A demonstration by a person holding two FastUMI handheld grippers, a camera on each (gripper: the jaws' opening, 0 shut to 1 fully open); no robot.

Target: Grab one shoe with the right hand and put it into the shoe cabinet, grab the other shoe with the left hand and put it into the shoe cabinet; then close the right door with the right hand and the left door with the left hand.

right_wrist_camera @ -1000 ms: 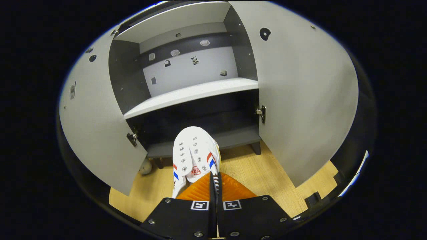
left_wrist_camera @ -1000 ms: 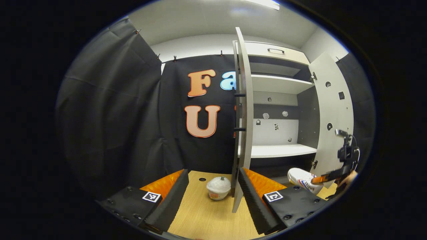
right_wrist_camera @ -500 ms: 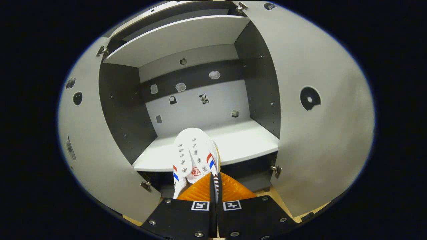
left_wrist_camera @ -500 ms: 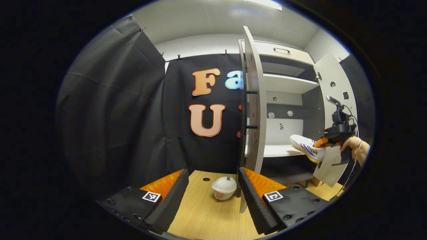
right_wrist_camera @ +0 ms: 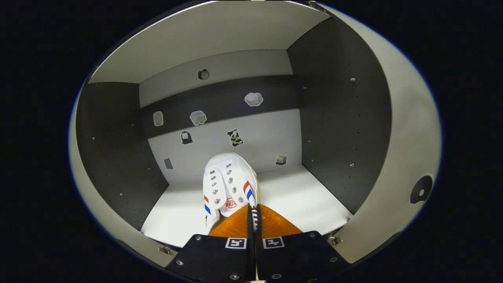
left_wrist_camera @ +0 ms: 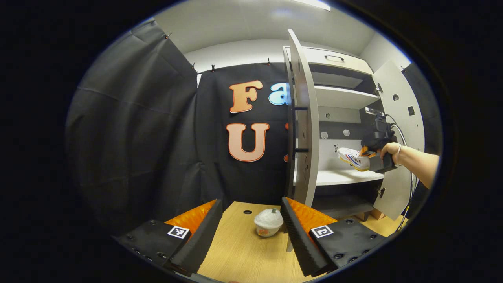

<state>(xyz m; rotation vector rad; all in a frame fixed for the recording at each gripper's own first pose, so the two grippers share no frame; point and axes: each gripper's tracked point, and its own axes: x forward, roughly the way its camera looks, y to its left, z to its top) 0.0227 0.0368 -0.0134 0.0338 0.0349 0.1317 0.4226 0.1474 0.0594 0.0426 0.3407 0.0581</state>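
My right gripper [right_wrist_camera: 251,208] is shut on the collar of a white shoe [right_wrist_camera: 230,184] with red and blue stripes. It holds the shoe toe-first inside the cabinet, just above the white middle shelf [right_wrist_camera: 302,196]. In the left gripper view the same shoe [left_wrist_camera: 353,158] hangs over that shelf [left_wrist_camera: 338,177], held by the right gripper [left_wrist_camera: 367,151] and a hand. My left gripper [left_wrist_camera: 250,202] is open low over the wooden floor. A white rounded thing [left_wrist_camera: 268,223] lies between its fingers farther off, perhaps the second shoe end-on. Both cabinet doors stand open.
The left door [left_wrist_camera: 304,118] stands edge-on just beyond my left gripper, and the right door [left_wrist_camera: 401,129] swings out behind the person's forearm [left_wrist_camera: 416,161]. An upper shelf [left_wrist_camera: 342,96] and a dark bottom compartment [left_wrist_camera: 342,200] frame the middle shelf. Small stickers dot the back panel [right_wrist_camera: 235,137].
The right gripper has lifted the shoe from floor level and carried it forward into the cabinet above the middle shelf. The left gripper has shifted only slightly and stays open.
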